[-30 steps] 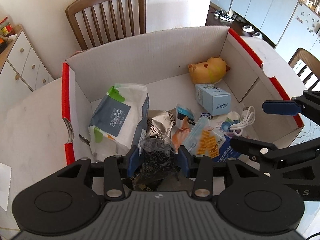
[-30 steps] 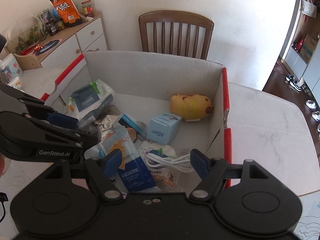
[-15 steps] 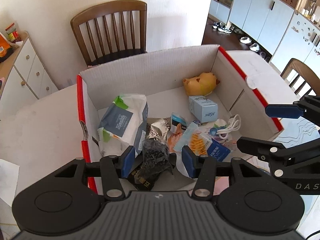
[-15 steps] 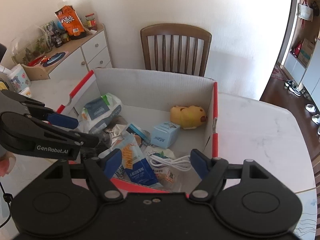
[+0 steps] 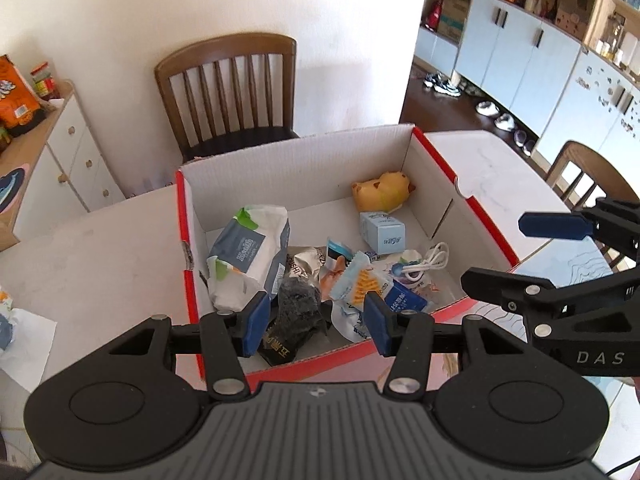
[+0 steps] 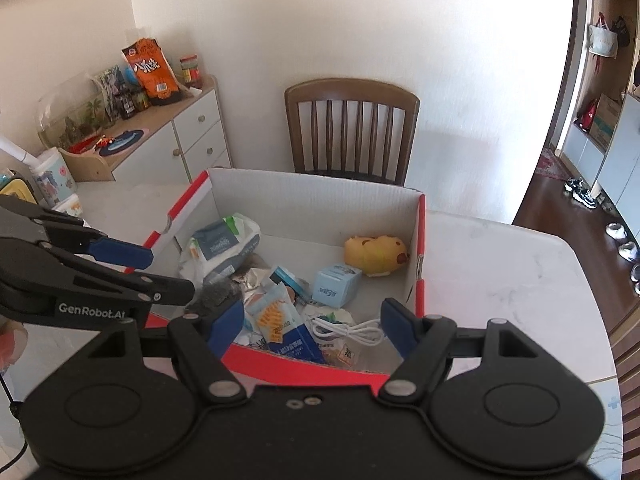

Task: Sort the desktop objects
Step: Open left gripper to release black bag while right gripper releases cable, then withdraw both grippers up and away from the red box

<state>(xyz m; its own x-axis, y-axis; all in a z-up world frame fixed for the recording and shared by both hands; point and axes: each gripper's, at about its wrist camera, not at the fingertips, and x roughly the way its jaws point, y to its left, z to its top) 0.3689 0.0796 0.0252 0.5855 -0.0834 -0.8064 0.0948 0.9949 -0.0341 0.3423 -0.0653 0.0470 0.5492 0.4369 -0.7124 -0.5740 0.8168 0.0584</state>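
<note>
Left wrist view: left gripper [image 5: 316, 322] is hovering over the near end of the box [image 5: 436, 156], jaws apart and just been opening. The dark packet [image 5: 296, 312] is lying in the box between the fingers [image 5: 254, 326], touching neither pad; released. Wipes pack [image 5: 250, 254] is sitting just beyond, w/ a cable [image 5: 428, 260] to the right.

Right wrist view: right gripper [image 6: 312, 324] is hanging above the box's near wall, jaws wide, gripping nothing. Below its gap, a blue sachet [image 6: 294, 338] and the cable are lying. Packet is mostly hidden behind the left gripper.

Corrugated cardboard box [image 5: 304, 168], glossy packets inside

Matt white card walls; crinkly shiny foil packet [image 5: 306, 260]; smooth marbled bench [image 6: 500, 264]; varnished wooden chair [image 6: 352, 128].
</note>
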